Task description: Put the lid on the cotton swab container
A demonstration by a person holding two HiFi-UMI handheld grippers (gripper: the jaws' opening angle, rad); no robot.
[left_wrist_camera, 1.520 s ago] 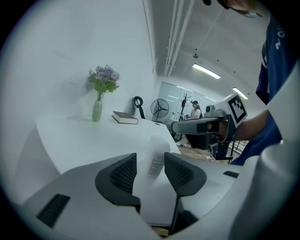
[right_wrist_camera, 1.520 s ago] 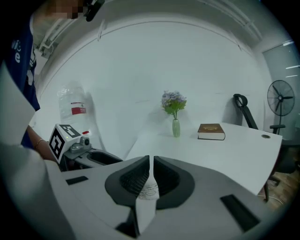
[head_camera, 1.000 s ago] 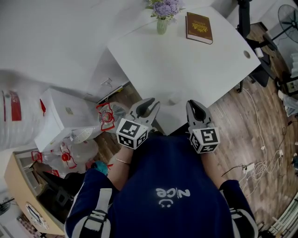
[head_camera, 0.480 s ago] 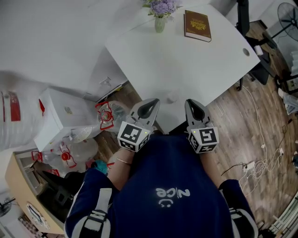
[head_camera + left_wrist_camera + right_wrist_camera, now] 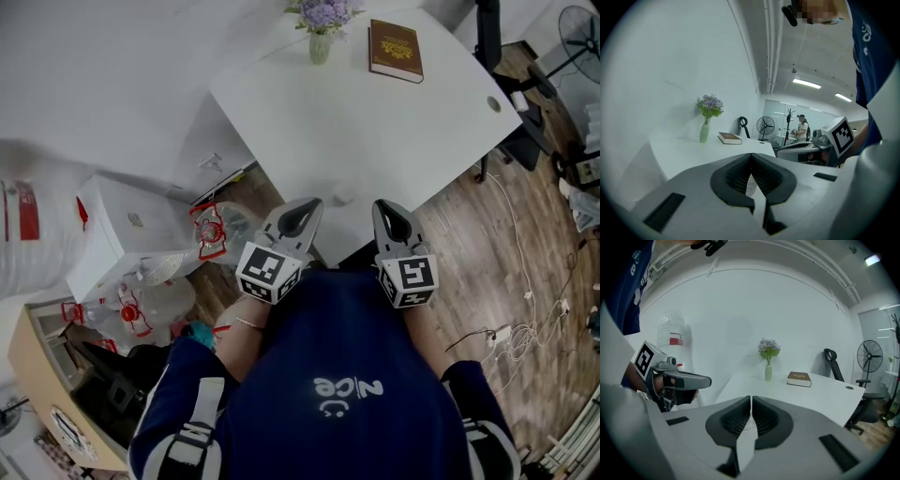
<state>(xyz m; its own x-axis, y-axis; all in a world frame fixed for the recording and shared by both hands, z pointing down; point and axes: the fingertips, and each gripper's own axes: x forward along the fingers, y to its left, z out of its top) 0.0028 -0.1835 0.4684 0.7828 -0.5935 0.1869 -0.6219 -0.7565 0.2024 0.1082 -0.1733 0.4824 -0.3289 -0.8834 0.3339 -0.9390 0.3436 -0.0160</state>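
Note:
A small clear cotton swab container (image 5: pixel 344 195) stands near the front edge of the white table (image 5: pixel 375 122); I cannot make out its lid separately. My left gripper (image 5: pixel 298 214) and right gripper (image 5: pixel 392 217) hover side by side close to the person's body, just short of that table edge, one on each side of the container. Both are shut with nothing held. In the left gripper view the closed jaws (image 5: pixel 751 157) point over the table. The right gripper view shows its jaws (image 5: pixel 751 399) closed too, with the left gripper (image 5: pixel 675 380) beside them.
A vase of purple flowers (image 5: pixel 321 36) and a brown book (image 5: pixel 396 49) sit at the table's far side. Left of the table are a white box (image 5: pixel 122 234) and water bottles (image 5: pixel 141 300). Cables (image 5: pixel 525 328) lie on the wood floor at right.
The left gripper's jaws have closed from slightly apart to shut. Both grippers have stayed almost in place below the table edge.

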